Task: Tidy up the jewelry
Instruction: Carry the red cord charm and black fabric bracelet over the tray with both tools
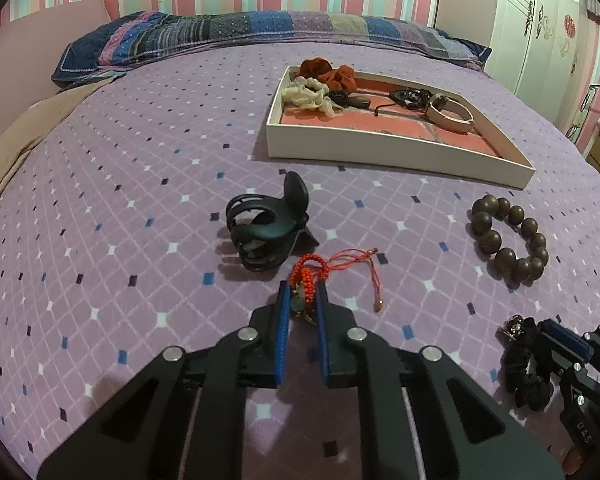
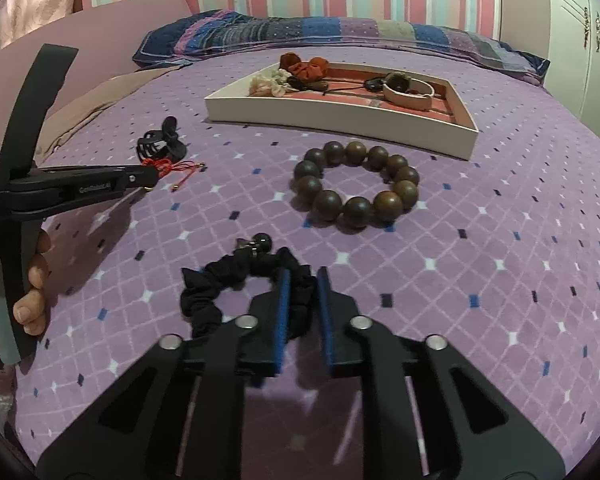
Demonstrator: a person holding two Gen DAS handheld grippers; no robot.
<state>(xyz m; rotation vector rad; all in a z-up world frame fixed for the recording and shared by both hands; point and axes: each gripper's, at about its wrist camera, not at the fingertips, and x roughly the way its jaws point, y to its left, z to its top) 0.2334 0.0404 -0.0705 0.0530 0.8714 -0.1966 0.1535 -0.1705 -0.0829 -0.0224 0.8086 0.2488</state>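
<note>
My left gripper (image 1: 303,285) is shut on a red cord bracelet (image 1: 306,274) with a green bead, its loose cords trailing right on the bed; it also shows in the right wrist view (image 2: 168,166). My right gripper (image 2: 302,276) is shut on a black scrunchie (image 2: 220,284) with a small charm, seen also in the left wrist view (image 1: 526,364). A black claw hair clip (image 1: 266,232) lies just beyond the red bracelet. A brown wooden bead bracelet (image 2: 356,186) lies on the bed between the grippers and the tray.
A white tray (image 1: 380,152) with a pink lining holds orange and cream scrunchies, a pink strap watch (image 1: 450,110) and dark bracelets. A patterned pillow (image 1: 220,36) lies at the bed's head. A wardrobe (image 1: 540,20) and a nightstand stand to the right.
</note>
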